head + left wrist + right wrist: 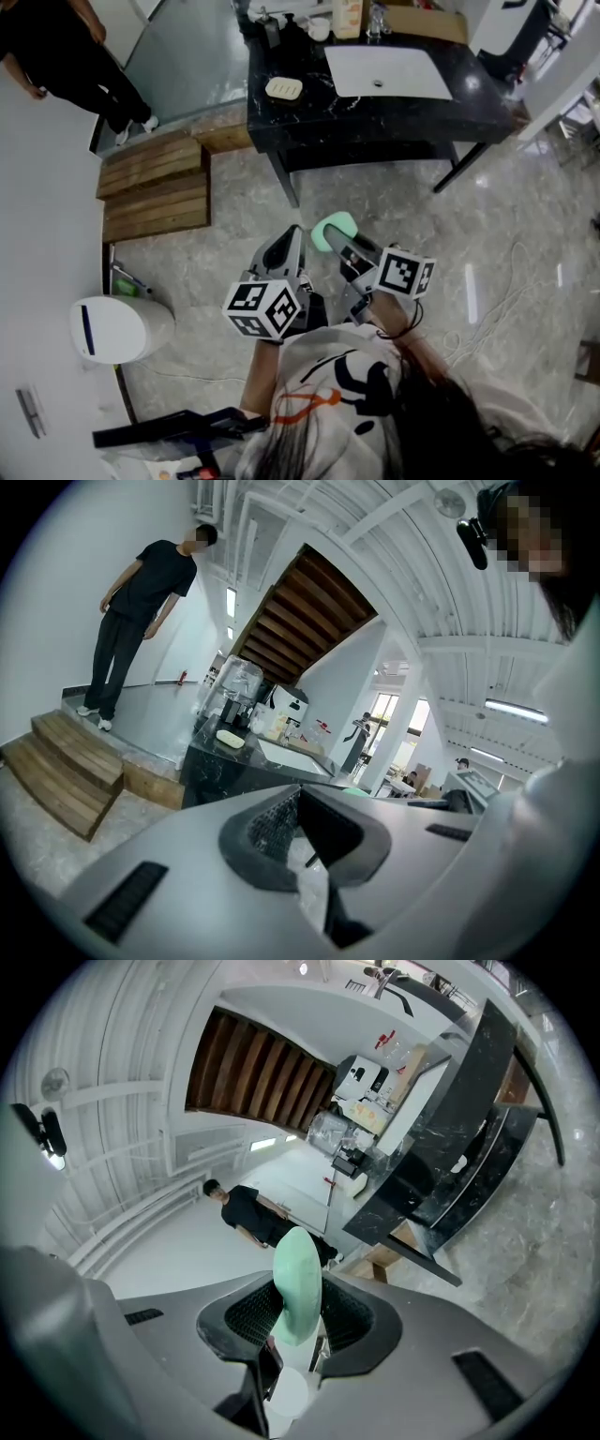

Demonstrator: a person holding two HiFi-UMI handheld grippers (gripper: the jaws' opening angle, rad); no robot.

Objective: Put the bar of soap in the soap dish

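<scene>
A glossy, stone-patterned floor (525,234) spreads below a black, white-veined counter (309,122) with a flat white rectangular basin (389,72) set into it. Beside the counter stand slatted wooden steps (155,187), and a person in black (66,56) stands on the grey platform above them. On the counter, left of the basin, sits the small cream oval soap dish (284,88).

The bar of soap (335,230), pale green and smooth with rounded edges, is well apart from the dish, clamped in the right gripper (342,246). That gripper's view shows the bar edge-on between its ribbed black pads (251,1318), which the head view hides. The left gripper (289,246) has its jaws closed on nothing. Only its own view shows the brown slatted stair underside (300,621).
</scene>
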